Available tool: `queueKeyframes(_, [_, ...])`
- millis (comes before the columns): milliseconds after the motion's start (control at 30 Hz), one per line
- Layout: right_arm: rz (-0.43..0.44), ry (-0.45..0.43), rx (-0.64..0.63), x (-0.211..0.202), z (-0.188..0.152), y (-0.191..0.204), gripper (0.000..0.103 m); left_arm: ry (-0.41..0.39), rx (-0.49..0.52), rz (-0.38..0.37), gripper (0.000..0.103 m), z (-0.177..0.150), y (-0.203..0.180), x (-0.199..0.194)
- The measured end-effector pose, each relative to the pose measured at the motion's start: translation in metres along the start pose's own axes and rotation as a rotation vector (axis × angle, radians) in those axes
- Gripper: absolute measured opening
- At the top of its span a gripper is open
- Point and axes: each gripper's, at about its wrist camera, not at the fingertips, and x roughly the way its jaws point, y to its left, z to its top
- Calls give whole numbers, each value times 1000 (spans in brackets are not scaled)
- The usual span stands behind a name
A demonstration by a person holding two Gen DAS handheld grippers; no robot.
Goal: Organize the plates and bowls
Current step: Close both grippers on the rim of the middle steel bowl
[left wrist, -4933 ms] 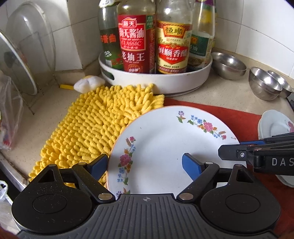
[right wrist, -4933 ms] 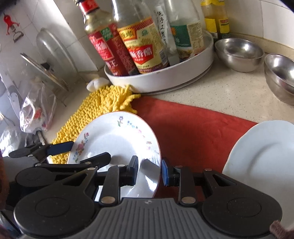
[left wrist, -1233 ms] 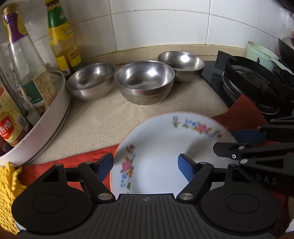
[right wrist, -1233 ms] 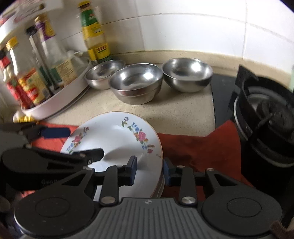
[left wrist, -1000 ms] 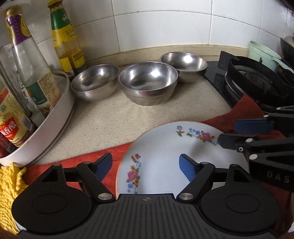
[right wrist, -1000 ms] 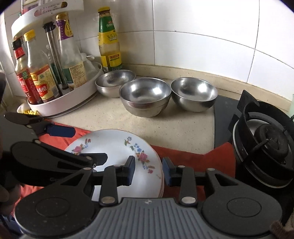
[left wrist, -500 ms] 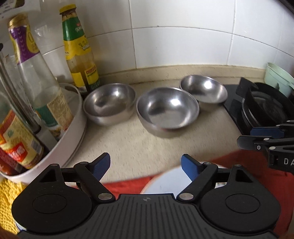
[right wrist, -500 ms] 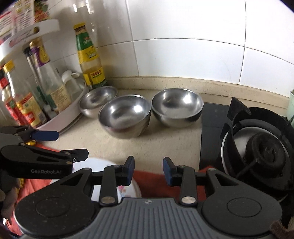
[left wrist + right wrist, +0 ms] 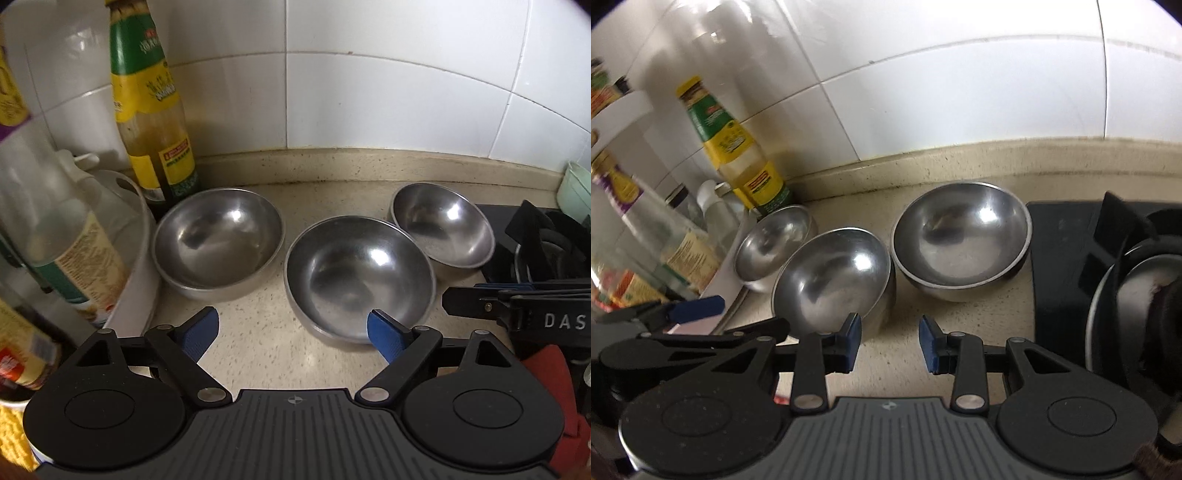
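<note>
Three steel bowls stand on the beige counter by the tiled wall: a left bowl point(image 9: 218, 242), a middle bowl point(image 9: 358, 275) and a right bowl point(image 9: 443, 229). In the right wrist view they show as the left bowl point(image 9: 772, 247), the middle bowl point(image 9: 831, 280) and the right bowl point(image 9: 960, 240). My left gripper point(image 9: 295, 332) is open and empty, just in front of the middle bowl. My right gripper point(image 9: 890, 343) is open and empty, in front of the gap between the middle and right bowls. The plates are out of view.
A white turntable tray point(image 9: 136, 266) with sauce bottles point(image 9: 151, 110) stands at the left. A black gas stove point(image 9: 1108, 266) is at the right. A red cloth point(image 9: 554, 387) lies at the lower right. A pale green container point(image 9: 576, 192) sits by the wall.
Both grippers let go of the floral plate on the stack, then moved forward to the steel bowls. The plate has dropped out of view below.
</note>
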Motion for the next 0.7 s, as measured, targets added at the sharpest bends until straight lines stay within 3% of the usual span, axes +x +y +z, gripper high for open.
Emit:
queueKeyframes(267, [53,40,82,35,9,-7,32,62,53,-30,76,7,-8,37])
queueKeyframes(400, [68,77,100,53,10,-6,20,103,48,-85,60,6,-7,51])
queueKeyframes(500, [66,84,102,54,10,-7,16,104,44,-112,54,6,-5,50])
queueKeyframes(700, [70,126,101,42,4,-9,14,90,95,-124,53,2,-14,31])
